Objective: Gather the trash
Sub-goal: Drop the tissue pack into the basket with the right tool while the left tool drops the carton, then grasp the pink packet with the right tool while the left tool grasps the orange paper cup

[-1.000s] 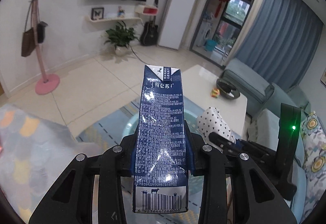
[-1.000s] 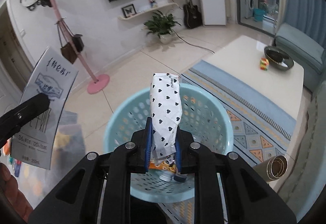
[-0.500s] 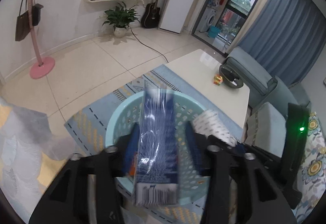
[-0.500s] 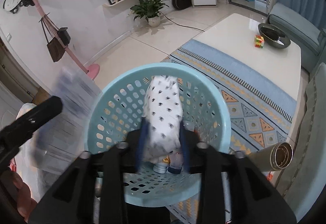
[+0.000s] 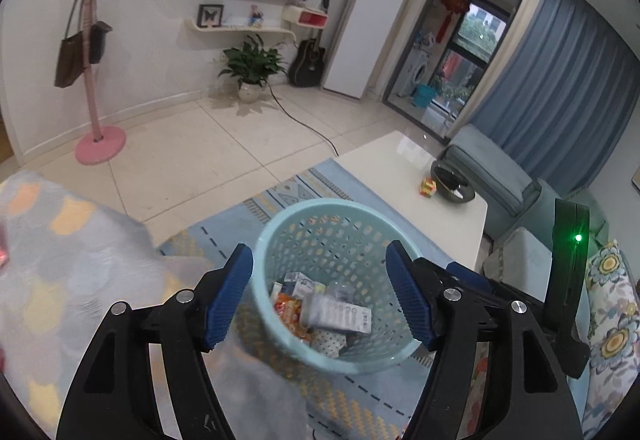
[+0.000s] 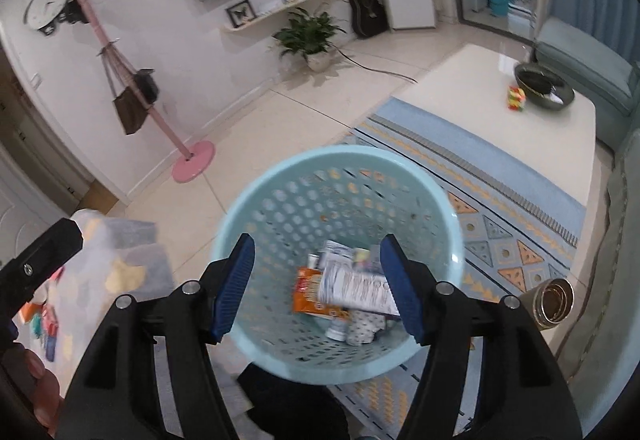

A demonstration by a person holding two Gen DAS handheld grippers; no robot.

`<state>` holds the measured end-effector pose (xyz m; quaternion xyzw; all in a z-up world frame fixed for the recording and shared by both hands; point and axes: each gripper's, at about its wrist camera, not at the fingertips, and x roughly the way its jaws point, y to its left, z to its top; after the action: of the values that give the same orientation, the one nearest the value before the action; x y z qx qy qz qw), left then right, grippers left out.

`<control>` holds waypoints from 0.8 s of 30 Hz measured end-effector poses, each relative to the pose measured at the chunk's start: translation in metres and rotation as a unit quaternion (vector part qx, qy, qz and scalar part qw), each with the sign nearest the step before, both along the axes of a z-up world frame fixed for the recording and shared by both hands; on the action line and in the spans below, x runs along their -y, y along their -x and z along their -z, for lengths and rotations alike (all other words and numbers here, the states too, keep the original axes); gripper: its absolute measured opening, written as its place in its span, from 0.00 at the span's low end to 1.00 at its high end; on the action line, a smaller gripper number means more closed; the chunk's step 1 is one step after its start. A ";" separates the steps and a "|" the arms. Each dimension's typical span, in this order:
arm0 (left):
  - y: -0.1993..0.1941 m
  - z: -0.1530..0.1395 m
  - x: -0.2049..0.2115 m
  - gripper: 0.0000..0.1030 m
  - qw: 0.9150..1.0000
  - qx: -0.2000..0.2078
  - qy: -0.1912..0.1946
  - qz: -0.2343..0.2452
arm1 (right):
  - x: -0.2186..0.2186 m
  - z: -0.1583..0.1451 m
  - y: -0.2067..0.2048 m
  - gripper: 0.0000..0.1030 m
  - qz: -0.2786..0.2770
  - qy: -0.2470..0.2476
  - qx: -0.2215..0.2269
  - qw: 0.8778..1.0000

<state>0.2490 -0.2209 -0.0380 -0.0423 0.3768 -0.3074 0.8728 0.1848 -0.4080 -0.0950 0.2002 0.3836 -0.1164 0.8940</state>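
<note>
The left hand-held gripper (image 5: 320,296) hangs above the round pale-blue perforated plastic basket (image 5: 276,240), its blue-padded jaws spread wide and opening, with nothing between them. The right hand-held gripper (image 6: 318,286) hangs over the same basket (image 6: 256,196), its jaws likewise apart and opening, empty. The trash lies in the bottom of the basket: a white-and-blue printed milk carton (image 6: 356,288) lying on its side on top, an orange snack wrapper (image 6: 306,292) beneath and beside it, and a white packet with black hearts (image 6: 362,328) partly under the carton. The basket stands on a blue patterned rug (image 6: 500,236) beside a cream-topped bench (image 6: 480,88).
</note>
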 end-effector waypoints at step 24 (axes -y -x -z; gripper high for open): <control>0.035 -0.055 -0.317 0.66 0.957 0.052 -0.005 -0.286 | -0.300 -0.084 -0.070 0.66 -0.295 0.073 0.094 0.948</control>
<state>0.2137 0.0965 0.0173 -0.1277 0.3044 -0.0444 0.9429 0.2544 -0.1079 -0.0110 0.0225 0.3304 0.1440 0.9325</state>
